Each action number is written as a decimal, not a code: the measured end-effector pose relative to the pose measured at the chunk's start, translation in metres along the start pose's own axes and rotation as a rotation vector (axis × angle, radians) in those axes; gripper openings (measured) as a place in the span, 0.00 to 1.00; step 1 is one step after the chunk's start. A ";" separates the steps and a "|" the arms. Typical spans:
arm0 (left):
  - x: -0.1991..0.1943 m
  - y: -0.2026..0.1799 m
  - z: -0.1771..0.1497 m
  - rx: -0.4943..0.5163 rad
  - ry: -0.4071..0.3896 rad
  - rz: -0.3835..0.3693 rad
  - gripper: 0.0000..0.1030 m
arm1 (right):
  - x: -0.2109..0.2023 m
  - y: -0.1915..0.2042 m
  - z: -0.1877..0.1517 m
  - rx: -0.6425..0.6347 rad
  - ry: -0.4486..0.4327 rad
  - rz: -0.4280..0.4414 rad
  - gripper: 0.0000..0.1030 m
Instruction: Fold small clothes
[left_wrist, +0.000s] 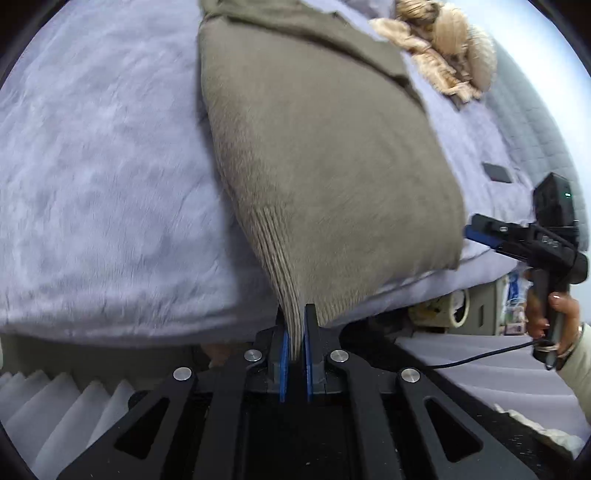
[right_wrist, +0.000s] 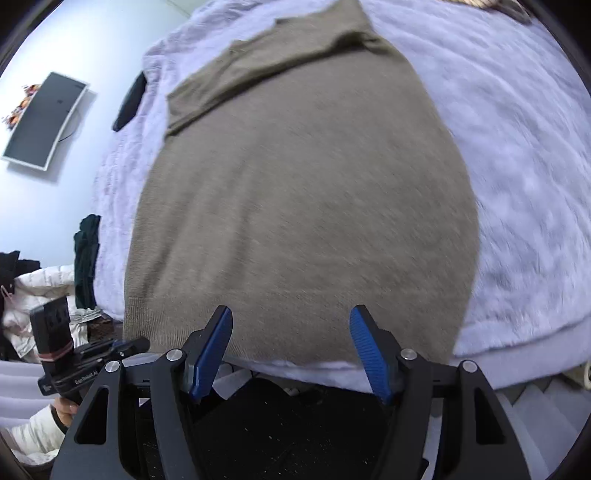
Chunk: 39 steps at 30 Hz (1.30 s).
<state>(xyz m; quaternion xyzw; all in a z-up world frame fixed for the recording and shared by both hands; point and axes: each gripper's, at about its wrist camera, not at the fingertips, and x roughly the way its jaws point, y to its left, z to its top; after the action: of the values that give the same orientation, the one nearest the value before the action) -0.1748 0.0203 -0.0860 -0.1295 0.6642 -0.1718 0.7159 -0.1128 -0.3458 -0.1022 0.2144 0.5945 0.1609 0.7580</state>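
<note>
A taupe knit sweater (left_wrist: 317, 155) lies spread flat on a lilac fluffy blanket (left_wrist: 92, 184), with one sleeve folded across its chest (right_wrist: 258, 74). My left gripper (left_wrist: 295, 314) is shut on the ribbed hem at the sweater's near corner, and the fabric rises from between the blue pads (left_wrist: 283, 354). My right gripper (right_wrist: 291, 312) stands open just over the hem (right_wrist: 295, 332) near the bed's front edge, with nothing pinched between its fingers. The left wrist view shows the right gripper (left_wrist: 476, 227) beside the sweater's other near corner, held by a hand (left_wrist: 554, 314).
A beige fluffy garment (left_wrist: 443, 48) lies at the far end of the bed. A small dark item (right_wrist: 129, 103) sits on the blanket, and a dark green cloth (right_wrist: 86, 254) hangs at the bed's left side. A white jacket (right_wrist: 37, 295) lies below it, and a screen (right_wrist: 44, 122) hangs on the wall.
</note>
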 end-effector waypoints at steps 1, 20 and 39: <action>0.005 0.004 -0.003 -0.022 0.015 0.031 0.07 | 0.003 -0.007 -0.003 0.022 0.014 -0.003 0.69; -0.028 0.019 0.016 -0.133 -0.049 0.101 0.90 | -0.023 -0.057 -0.017 0.188 -0.007 -0.011 0.69; 0.023 0.013 0.052 -0.188 0.077 0.034 0.90 | 0.003 -0.103 0.007 0.138 0.166 0.003 0.69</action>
<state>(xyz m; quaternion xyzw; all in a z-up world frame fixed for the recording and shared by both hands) -0.1211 0.0206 -0.1078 -0.1781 0.7066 -0.1014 0.6773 -0.1062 -0.4333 -0.1560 0.2531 0.6646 0.1380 0.6893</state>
